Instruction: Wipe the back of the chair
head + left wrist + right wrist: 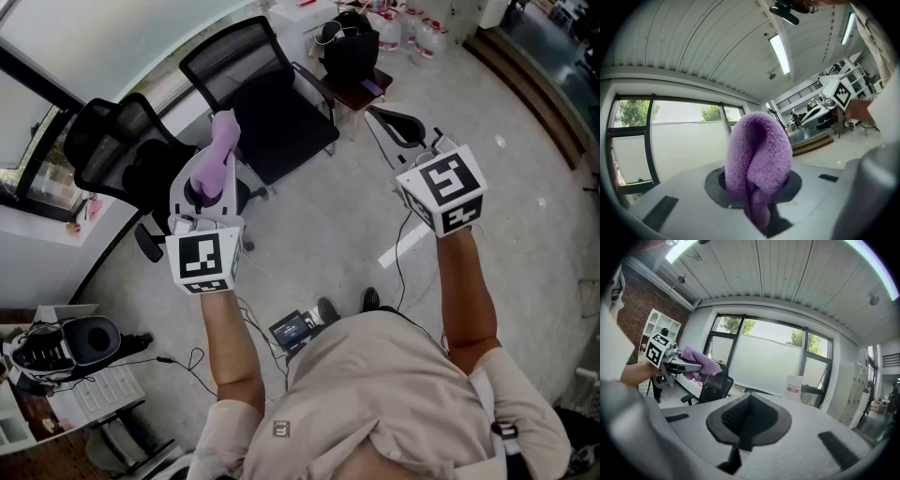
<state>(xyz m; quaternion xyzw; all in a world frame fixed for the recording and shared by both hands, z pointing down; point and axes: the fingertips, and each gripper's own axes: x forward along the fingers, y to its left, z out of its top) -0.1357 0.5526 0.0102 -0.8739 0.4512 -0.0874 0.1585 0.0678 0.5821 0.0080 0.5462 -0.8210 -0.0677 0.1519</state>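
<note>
Grey floor [525,187] with 2 black chairs [267,108] is seen ahead; a purple cloth [757,154] is gripped by the left tool [759,190], the right tool [745,420] is closed, empty.

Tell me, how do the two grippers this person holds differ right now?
The left gripper clamps a fluffy purple cloth; the right gripper is shut on nothing. Seen from the head view, the left gripper is over a black office chair, the right gripper over bare floor. Both are white and carry a marker cube.

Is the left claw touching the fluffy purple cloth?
Touching. The left gripper view shows the purple cloth pinched in the left claw, its fold bulging out from between the jaws.
</note>
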